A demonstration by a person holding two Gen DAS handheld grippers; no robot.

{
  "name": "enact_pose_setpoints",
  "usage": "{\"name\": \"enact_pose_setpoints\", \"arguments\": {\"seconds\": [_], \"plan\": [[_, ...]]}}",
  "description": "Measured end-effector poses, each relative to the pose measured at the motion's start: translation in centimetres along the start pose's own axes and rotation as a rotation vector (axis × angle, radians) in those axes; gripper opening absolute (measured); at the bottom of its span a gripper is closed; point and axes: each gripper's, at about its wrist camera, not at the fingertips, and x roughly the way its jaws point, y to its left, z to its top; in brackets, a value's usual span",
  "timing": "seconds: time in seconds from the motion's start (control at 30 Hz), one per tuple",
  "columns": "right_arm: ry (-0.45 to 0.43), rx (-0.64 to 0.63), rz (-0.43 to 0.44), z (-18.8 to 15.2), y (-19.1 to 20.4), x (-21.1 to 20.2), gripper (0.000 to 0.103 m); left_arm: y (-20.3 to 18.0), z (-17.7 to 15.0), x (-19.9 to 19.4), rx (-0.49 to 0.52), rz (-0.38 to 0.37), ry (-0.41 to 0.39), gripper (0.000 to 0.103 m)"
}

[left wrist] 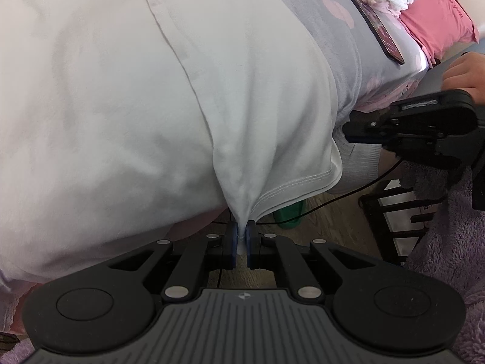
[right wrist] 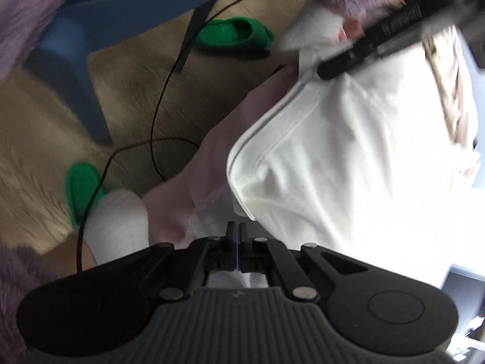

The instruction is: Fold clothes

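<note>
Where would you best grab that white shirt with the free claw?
On the stitched hem of the white shirt, beside the left gripper already pinching it. Come from below the bed edge: the hem hangs free there as one thin fold.

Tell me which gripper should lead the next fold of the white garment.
Left, probably. The left gripper is already pinched shut on the white garment at its hem; the right gripper is shut beside the hem with no cloth visibly held.
</note>
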Motion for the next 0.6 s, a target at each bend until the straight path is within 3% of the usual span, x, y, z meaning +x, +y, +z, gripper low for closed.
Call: {"name": "enact_pose_setpoints", "arguments": {"seconds": [0.07,0.3,0.33,0.37,0.4,0.47,0.6], "plan": [[-0.011,-0.038,-0.035,-0.1,0.4,-0.3,0.027,-0.1,0.2,0.1,0.002,0.002,0.001,0.002],[-0.051,-0.169,-0.048,0.5,0.4,1.1,0.028,-0.3,-0.1,0.0,-0.008,0.007,-0.006,0.003],[-0.045,-0.177,-0.038,0.4,0.3,1.4,0.023,-0.2,-0.1,0.0,-0.013,0.008,-0.007,0.003],[-0.039,-0.183,-0.028,0.4,0.1,1.7,0.009,-0.1,-0.1,-0.1,-0.017,0.009,-0.008,0.002],[-0.032,-0.159,-0.022,0.4,0.2,1.9,0.003,0.0,-0.2,-0.1,-0.021,0.009,-0.010,0.003],[-0.017,-0.103,-0.012,0.3,0.5,2.4,0.002,-0.1,-0.2,-0.2,-0.017,0.012,-0.013,0.002],[-0.015,0.200,0.047,0.0,-1.1,0.4,0.001,-0.3,0.1,-0.1,0.000,0.025,-0.014,0.002]]}}
